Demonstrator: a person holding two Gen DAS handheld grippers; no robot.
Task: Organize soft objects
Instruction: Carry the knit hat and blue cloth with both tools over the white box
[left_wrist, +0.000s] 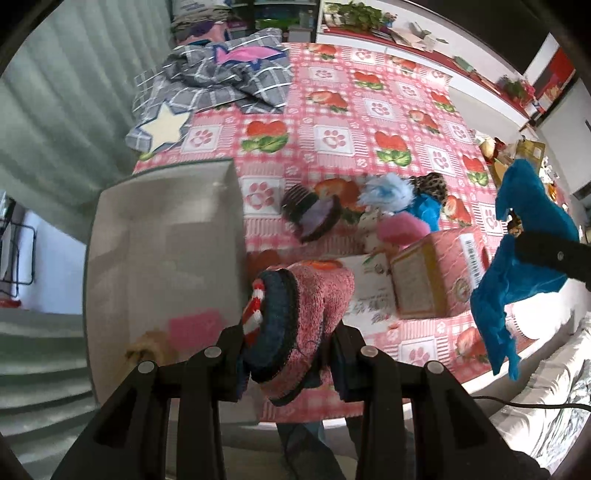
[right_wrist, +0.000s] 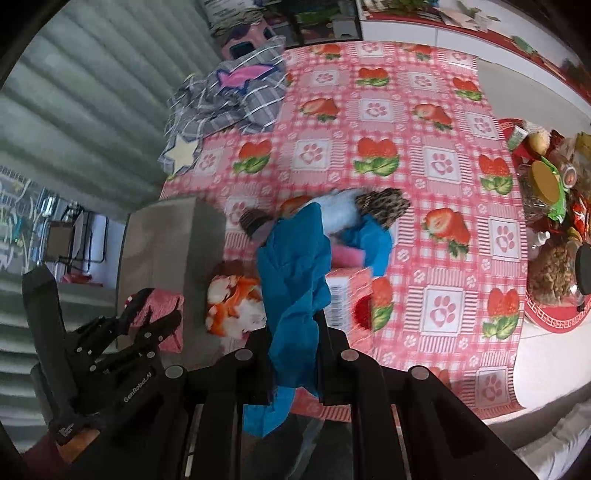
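My left gripper (left_wrist: 288, 354) is shut on a pink fuzzy sock with a dark cuff (left_wrist: 306, 314), held beside the white storage box (left_wrist: 166, 240). It also shows in the right wrist view (right_wrist: 147, 317), at the box (right_wrist: 166, 243). My right gripper (right_wrist: 295, 354) is shut on a blue cloth (right_wrist: 295, 295) that hangs above the table; the cloth shows at the right of the left wrist view (left_wrist: 524, 258). A pile of soft things (left_wrist: 369, 206) lies mid-table: a purple-brown sock, white-blue fluff, a leopard-print piece, a pink piece.
A pink carton (left_wrist: 436, 273) lies on the strawberry tablecloth (left_wrist: 332, 110). A grey plaid blanket (left_wrist: 221, 81) lies at the far left. Snacks and jars (right_wrist: 554, 206) crowd the right edge. An orange-white plush (right_wrist: 232, 310) lies by the box.
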